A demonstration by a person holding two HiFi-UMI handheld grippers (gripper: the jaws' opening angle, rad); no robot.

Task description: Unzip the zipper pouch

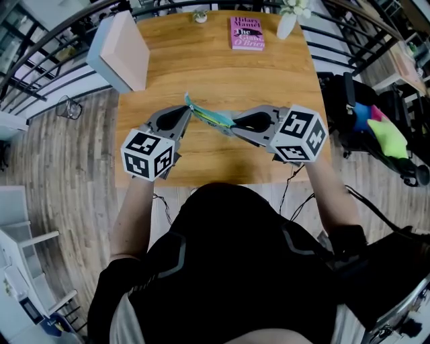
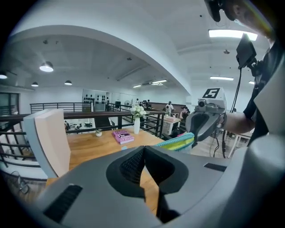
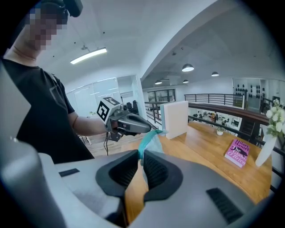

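Note:
A teal and green striped zipper pouch [image 1: 211, 118] hangs stretched between my two grippers above the wooden table [image 1: 222, 74]. My left gripper [image 1: 189, 111] is shut at the pouch's left end, where the zipper pull sits; the pull itself is too small to make out. In the left gripper view the jaws [image 2: 143, 153] are pressed together and the pouch [image 2: 180, 142] runs off to the right. My right gripper [image 1: 233, 126] is shut on the pouch's other end. In the right gripper view the pouch fabric [image 3: 149, 142] is pinched between the pads [image 3: 151, 165].
On the far side of the table lie a pink book [image 1: 247, 32], a white vase with flowers [image 1: 287, 23] and a small pot [image 1: 200, 15]. A pale box [image 1: 121, 50] stands at the far left corner. A dark chair with bright items [image 1: 376, 127] is to the right.

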